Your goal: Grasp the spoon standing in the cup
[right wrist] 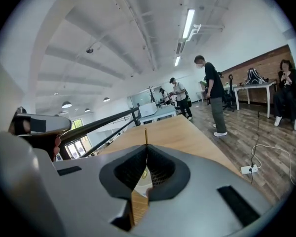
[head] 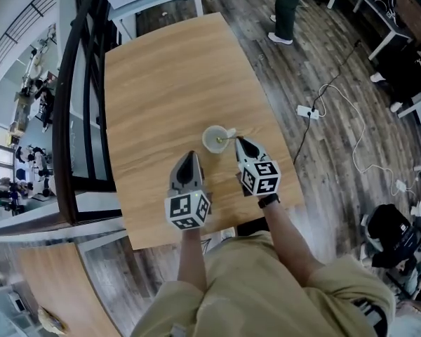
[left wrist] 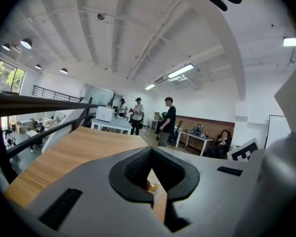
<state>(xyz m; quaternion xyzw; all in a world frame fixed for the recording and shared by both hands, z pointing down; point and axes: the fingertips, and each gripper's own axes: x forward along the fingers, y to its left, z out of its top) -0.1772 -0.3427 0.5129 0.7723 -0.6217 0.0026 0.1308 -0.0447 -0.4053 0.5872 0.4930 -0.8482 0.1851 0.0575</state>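
A small white cup (head: 211, 140) stands on the wooden table (head: 168, 83), near its front right. A thin gold spoon (head: 225, 140) leans out of the cup to the right. My right gripper (head: 238, 141) is at the cup's right side, shut on the spoon's handle. In the right gripper view the handle (right wrist: 146, 136) sticks up from between the closed jaws of the right gripper (right wrist: 146, 150), with the cup (right wrist: 144, 183) seen below. My left gripper (head: 191, 156) hovers just in front and left of the cup, jaws shut and holding nothing.
A black railing (head: 84, 104) runs along the table's left side. Right of the table, a power strip (head: 306, 111) and white cables lie on the wood floor. A person (head: 286, 12) stands beyond the far corner. The table's front edge is close below both grippers.
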